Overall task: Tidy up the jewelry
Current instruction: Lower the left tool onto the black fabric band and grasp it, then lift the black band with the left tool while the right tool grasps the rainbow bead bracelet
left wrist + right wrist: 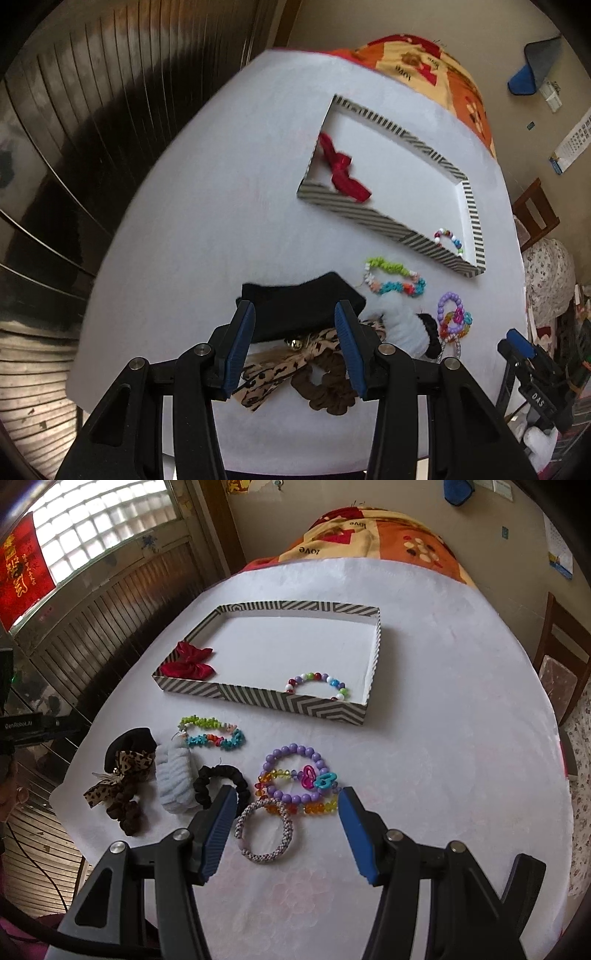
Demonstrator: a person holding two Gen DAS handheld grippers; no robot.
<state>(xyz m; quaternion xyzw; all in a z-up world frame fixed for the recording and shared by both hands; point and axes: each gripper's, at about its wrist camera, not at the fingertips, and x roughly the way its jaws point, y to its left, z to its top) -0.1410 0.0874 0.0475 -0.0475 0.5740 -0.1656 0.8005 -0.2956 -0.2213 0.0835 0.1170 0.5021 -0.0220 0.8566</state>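
Note:
A striped shallow box [295,701] [369,216] on the white table holds a red bow [190,662] [341,171] and a multicoloured bead bracelet [319,685] [450,238]. Loose in front of it lie a green-and-teal bracelet [212,733] [395,277], a purple bead bracelet [295,773] [452,314], a speckled bangle [264,830], a black scrunchie [221,784], a pale blue scrunchie [175,779] [402,325], a leopard bow [118,775] [280,363], a brown scrunchie [325,384] and a black hair piece [299,310]. My left gripper [295,314] is open over the black piece. My right gripper [288,797] is open above the bangle.
The white cloth [443,738] covers a rounded table. A patterned orange blanket [369,531] lies beyond the far edge. A wooden chair [561,664] stands at the right. Dark slatted panels [92,147] run along the left side.

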